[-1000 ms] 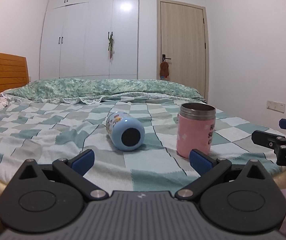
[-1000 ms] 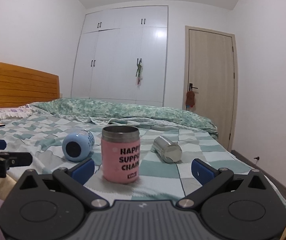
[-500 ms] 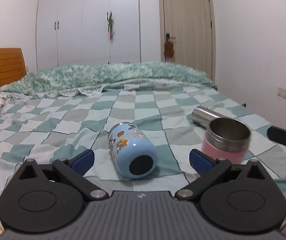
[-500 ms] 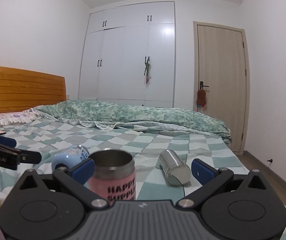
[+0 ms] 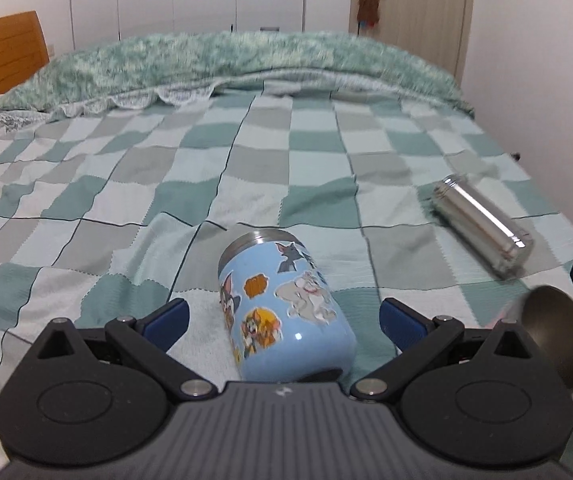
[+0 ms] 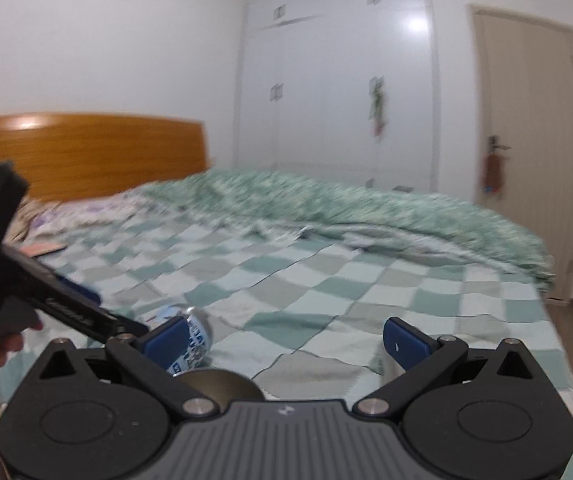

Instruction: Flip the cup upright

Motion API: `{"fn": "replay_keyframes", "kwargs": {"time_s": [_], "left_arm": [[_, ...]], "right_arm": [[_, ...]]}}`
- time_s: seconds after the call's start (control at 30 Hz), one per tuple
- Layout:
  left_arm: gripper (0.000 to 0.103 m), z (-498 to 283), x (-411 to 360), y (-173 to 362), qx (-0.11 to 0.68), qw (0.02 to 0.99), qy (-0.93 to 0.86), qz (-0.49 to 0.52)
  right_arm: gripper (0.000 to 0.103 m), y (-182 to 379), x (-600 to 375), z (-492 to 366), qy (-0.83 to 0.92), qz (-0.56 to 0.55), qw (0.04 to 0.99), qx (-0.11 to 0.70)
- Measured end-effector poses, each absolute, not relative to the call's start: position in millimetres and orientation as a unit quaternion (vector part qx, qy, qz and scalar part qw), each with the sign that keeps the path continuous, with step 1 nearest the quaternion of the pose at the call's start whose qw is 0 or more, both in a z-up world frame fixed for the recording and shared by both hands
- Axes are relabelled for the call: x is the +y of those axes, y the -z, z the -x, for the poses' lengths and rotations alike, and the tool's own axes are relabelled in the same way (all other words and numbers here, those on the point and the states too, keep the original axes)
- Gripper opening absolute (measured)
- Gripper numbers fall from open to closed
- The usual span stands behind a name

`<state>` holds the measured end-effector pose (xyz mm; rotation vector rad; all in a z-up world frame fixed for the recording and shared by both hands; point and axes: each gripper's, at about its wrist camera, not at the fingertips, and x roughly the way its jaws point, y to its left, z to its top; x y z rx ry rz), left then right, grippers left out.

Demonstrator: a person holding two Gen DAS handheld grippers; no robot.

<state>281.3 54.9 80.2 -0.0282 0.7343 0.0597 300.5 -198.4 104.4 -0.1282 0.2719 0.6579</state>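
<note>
A light blue cup with cartoon stickers (image 5: 282, 308) lies on its side on the checked bedspread (image 5: 246, 168), steel rim pointing away. My left gripper (image 5: 284, 316) is open, its blue pads on either side of the cup's body, apart from it. A pink cup with a steel rim (image 5: 554, 332) stands upright at the right. A bare steel cup (image 5: 480, 226) lies on its side further right. My right gripper (image 6: 286, 338) is open and empty; the pink cup's rim (image 6: 218, 386) sits low between its fingers, and the blue cup (image 6: 194, 338) shows behind its left pad.
A rumpled green quilt (image 5: 246, 60) lies across the far side of the bed. A wooden headboard (image 6: 86, 152) stands at the left. White wardrobes (image 6: 334, 92) and a door (image 6: 526, 120) are behind. The left gripper's body (image 6: 46, 296) crosses the right view's left edge.
My left gripper has moved forward and down so its open fingers now flank the blue cup. My right gripper has risen and turned left; the pink cup has dropped low in its view.
</note>
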Motion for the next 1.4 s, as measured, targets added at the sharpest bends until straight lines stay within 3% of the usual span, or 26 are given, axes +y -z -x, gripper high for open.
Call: {"fn": "replay_keyframes", "kwargs": {"time_s": [0.6,0.7,1.1,1.4], "left_arm": [[0.102,-356.5,63.3,-31.2,0.484,0.873,-0.05,0.034],[0.091,-366.8,67.5,-17.3,0.52,0.851,-0.033,0.062],[0.088,-336.1,62.5,-39.7,0.48,0.876,-0.02,0.041],[0.088,-261.6,42.9,-81.6,0.447,0.893,0.011,0.036]], "right_arm": [[0.103,-86.6,-161.1,-402.8,-0.364,0.106,0.898,0.222],[0.103,-84.1,-162.1,-402.1,-0.363,0.107,0.899,0.222],[0.103,-105.5,-174.8,-369.4,-0.348,0.09,0.91,0.209],[0.103,-138.1,-189.1,-297.4,-0.338,0.083,0.919,0.187]]}}
